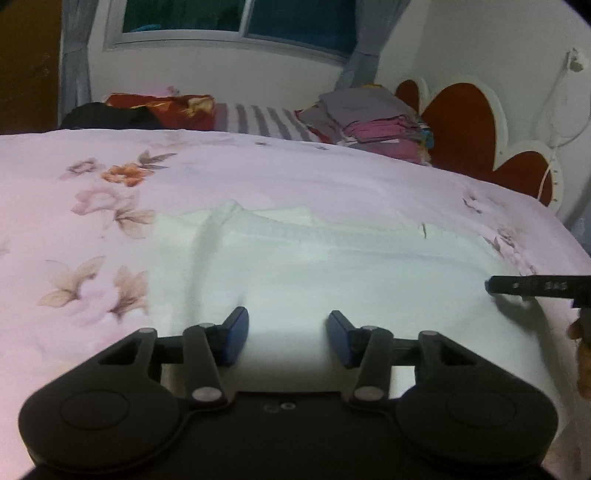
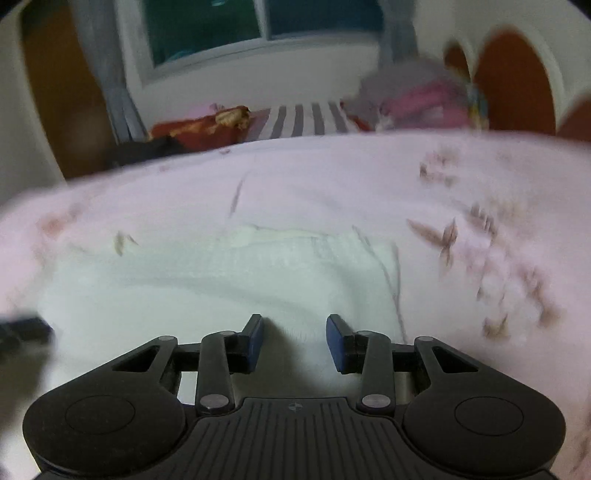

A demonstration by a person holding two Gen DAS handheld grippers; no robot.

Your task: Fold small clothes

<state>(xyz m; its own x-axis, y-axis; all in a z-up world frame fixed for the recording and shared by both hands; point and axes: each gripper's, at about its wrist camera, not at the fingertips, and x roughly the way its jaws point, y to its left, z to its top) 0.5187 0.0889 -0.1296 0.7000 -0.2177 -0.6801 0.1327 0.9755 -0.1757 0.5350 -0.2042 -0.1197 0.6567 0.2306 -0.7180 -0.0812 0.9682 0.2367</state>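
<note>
A bed covered by a pale pink sheet printed with brown and orange flowers (image 1: 122, 206) fills most of both views, its surface running from the near edge up to a white wall with a dark-paned window (image 1: 236, 18) at 12 o'clock. On the sheet lies the white small garment of soft knit fabric (image 1: 303, 266), spread fairly flat with a few raised creases toward its far edge; in the right wrist view the same garment (image 2: 207, 280) sits at the centre, though that picture is smeared by motion. At 1 o'clock in the left wrist view stands a stack of folded grey and pink cloths (image 1: 373, 118), with a red and white scalloped headboard (image 1: 465, 114) just beside it at 2 o'clock. A red patterned cushion (image 1: 162, 107) rests at 11 o'clock. The left claw (image 1: 288, 338) hangs over the garment's near part, its blue pads spread apart with nothing between them. The right claw (image 2: 294, 341) is likewise spread and empty above the white fabric; its dark tip also shows at 3 o'clock in the left view.
</note>
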